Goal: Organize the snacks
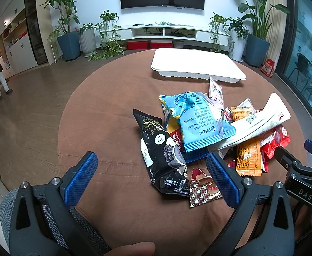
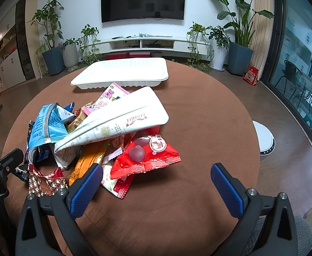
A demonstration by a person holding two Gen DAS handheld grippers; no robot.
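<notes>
We have both claws at the near edge of the round, brown-covered bench (image 2: pixel 209 111), and nothing is picked up yet. Our left claw (image 1: pixel 151 168) stands wide, holding nothing, with the black packet (image 1: pixel 164 160) lying between its blue pads. Our right claw (image 2: pixel 157 181) is just as wide and empty; its left pad sits beside the red packet (image 2: pixel 147 153), with bare cloth in most of its gap.

The snacks lie in one loose heap in the middle of the bench: a blue packet (image 1: pixel 198 119) on top, a long white packet (image 2: pixel 117 123) slanting across the pile, an orange bar (image 1: pixel 248 157), a pink packet (image 2: pixel 111 99) toward the far side, and a small red-and-gold wrapper (image 1: pixel 205 189) at the near edge. Beyond the heap, just past it, the white tray (image 2: pixel 121 72) sits empty.

We judge this to be the very start of sorting: the tray has taken nothing, so the step in hand is choosing a first packet. The black packet seems the natural choice for the left side, since it is already framed by the pads. The next move calls for lowering the left claw onto it, closing on the crinkled body rather than a thin sealed edge, lifting it clear of the blue packet resting against it, and carrying it over the heap to the tray. The right side could take the red packet, which lies on top and looks free.
</notes>
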